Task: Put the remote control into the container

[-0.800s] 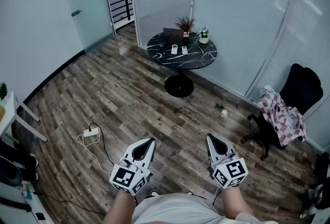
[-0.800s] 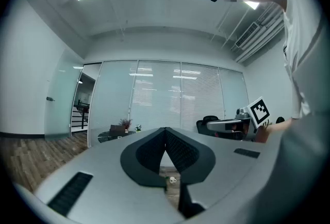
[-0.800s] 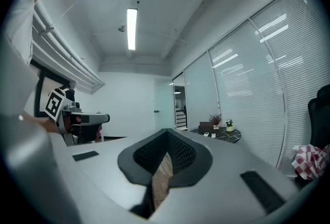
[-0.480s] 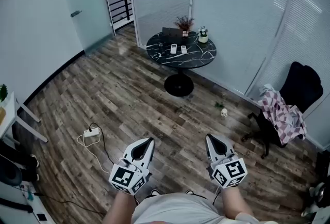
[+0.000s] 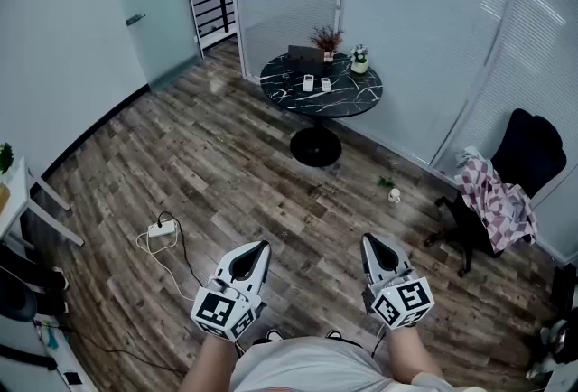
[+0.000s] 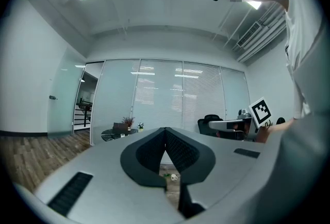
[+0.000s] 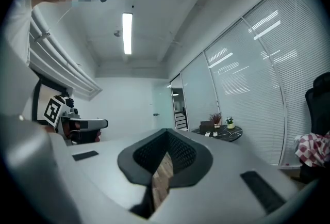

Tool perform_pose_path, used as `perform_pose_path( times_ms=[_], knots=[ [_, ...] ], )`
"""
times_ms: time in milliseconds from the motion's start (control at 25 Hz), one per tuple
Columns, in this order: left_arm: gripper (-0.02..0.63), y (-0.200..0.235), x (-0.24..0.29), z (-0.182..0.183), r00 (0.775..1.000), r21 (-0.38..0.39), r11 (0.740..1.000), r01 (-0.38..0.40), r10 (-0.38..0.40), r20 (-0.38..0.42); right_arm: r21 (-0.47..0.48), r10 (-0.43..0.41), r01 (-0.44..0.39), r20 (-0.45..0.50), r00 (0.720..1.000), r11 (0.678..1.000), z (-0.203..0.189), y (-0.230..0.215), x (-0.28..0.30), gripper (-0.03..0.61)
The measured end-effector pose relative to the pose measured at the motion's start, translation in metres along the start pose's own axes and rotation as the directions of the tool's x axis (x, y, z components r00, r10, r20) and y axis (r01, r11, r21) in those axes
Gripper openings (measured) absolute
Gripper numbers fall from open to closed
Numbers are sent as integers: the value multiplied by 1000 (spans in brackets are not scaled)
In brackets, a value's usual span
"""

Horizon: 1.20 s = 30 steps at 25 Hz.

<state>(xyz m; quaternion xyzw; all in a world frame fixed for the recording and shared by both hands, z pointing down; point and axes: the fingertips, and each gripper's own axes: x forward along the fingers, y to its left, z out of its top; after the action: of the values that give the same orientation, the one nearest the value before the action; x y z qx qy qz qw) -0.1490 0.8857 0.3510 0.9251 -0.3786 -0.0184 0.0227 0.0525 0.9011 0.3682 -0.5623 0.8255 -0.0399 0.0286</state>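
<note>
The left gripper (image 5: 260, 247) has its jaws shut tip to tip with nothing between them, and the right gripper (image 5: 370, 242) is the same: closed and empty. Both are held level, side by side, low in front of the person and above the wooden floor (image 5: 226, 173).

Well apart from them, across the room, stands a round black marbled tabletop (image 5: 348, 95) on a single pedestal. Two white remote controls (image 5: 308, 83) lie on it next to each other, near its middle. Just behind them, at the far edge, sits a dark box-like container (image 5: 302, 53), with a reddish plant (image 5: 327, 40) and a small potted flower (image 5: 359, 61) to its right.

A white power strip (image 5: 160, 230) with its cord lies on the floor to the left. A black chair (image 5: 524, 146) draped with a checked cloth (image 5: 490, 200) stands on the right.
</note>
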Motion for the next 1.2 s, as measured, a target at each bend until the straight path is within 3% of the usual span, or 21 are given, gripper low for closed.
perform_pose_path(
  times_ms=[280, 560, 840, 1200],
  knots=[
    [8, 36, -30, -7, 1000, -1, 1000, -10, 10, -10, 47, -13, 16, -52, 999, 999, -19, 29, 28, 13],
    [8, 87, -53, -19, 999, -25, 999, -28, 27, -24, 27, -7, 10, -100, 995, 1000, -33, 64, 63, 13],
    [8, 129, -31, -23, 999, -32, 998, -51, 50, -11, 10, 12, -10, -124, 992, 1000, -36, 49, 117, 14],
    [8, 198, 30, -14, 987, -5, 987, -162, 162, -18, 13, 132, -132, -101, 986, 991, -25, 17, 223, 12]
  ],
)
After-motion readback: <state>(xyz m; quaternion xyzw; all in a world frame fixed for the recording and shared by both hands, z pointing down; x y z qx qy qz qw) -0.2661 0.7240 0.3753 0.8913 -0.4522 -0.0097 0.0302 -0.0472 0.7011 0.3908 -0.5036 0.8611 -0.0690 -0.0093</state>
